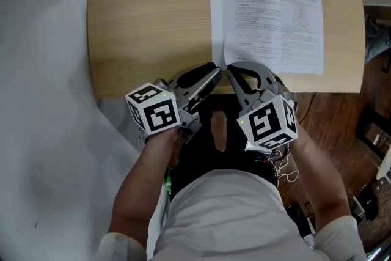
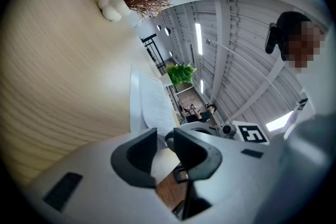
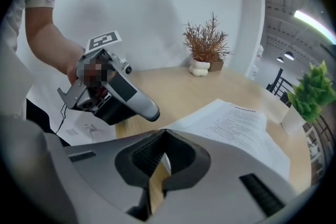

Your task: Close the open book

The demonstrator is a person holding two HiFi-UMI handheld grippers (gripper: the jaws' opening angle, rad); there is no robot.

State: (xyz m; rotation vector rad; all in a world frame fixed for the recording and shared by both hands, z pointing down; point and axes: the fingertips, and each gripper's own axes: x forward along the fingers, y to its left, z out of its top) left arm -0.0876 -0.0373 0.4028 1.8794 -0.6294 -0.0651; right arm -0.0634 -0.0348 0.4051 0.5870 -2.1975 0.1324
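Just beyond right tool (image 1: 230, 69), open book (image 1: 269, 21), flat on table (image 1: 153, 27)

I log, lower centre of frame: white short-sleeved shirt (image 1: 214, 217), black trousers (image 1: 201, 153), grey left gripper (image 1: 214, 73) and right gripper (image 1: 233, 70), black-and-white marker cubes (image 1: 154, 110).

1 book (image 1: 269, 21), 2 claws (image 1: 208, 74) (image 1: 232, 69), 1 table (image 1: 153, 27) and 2 potted plants (image 3: 206, 42) (image 3: 310, 93).

Light wood table (image 1: 153, 21), white wall (image 3: 147, 8), brown floor (image 1: 330, 119).
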